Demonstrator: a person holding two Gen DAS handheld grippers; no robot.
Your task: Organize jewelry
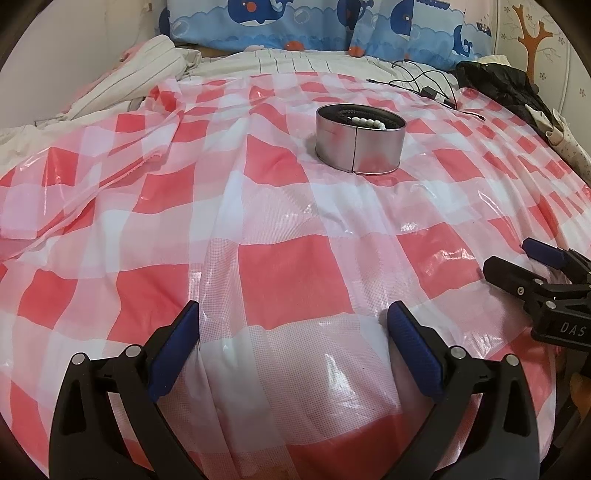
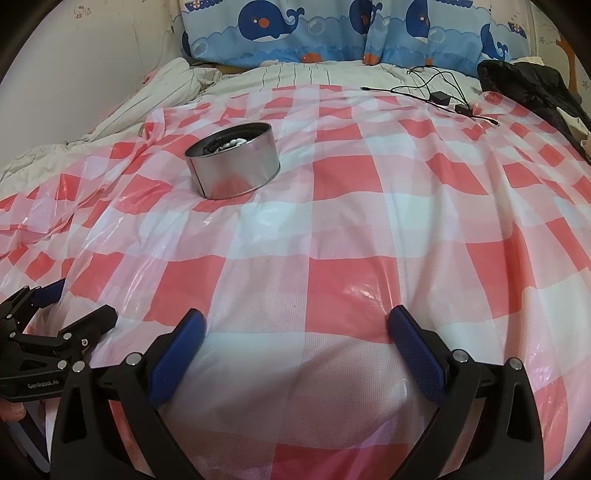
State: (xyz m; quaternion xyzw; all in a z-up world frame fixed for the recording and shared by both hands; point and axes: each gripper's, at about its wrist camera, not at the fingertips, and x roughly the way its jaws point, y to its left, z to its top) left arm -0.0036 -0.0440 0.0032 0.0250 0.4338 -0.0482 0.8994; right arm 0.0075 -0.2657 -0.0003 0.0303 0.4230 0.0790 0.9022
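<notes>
So the whole thing was set up on a bed (image 1: 44, 129) covered with a shiny red-and-white checked plastic sheet (image 1: 295, 236), pretty wrinkled, with folds bunched toward the left of both views. Along the top of each frame sat blue whale-print pillows (image 1: 295, 22), and a rumpled striped blanket (image 1: 147, 62) was piled at the upper left. Upper right had a tangle of black cables (image 1: 424, 81) with a small adapter, and next to that a black garment (image 1: 498, 85) heaped at the edge. None of that clutter sat between the grippers and the tin; only bare sheet lay there.

The round metal tin (image 1: 357, 147) stood upright with no lid, and a white bead bracelet (image 1: 369, 122) lay inside it along with something dark I couldn't make out. In the left wrist view the tin was above centre, well apart from the left gripper (image 1: 291, 325), a bit right of the gap between the jaws. In the right wrist view the tin (image 2: 232, 166) sat upper left of centre, well away from the right gripper (image 2: 295, 328) and off to the left of its jaws.

Both sets of jaws were spread wide with nothing in them, hanging low over the sheet near the bottom of the frame. Each gripper showed up at the edge of the other's view.
</notes>
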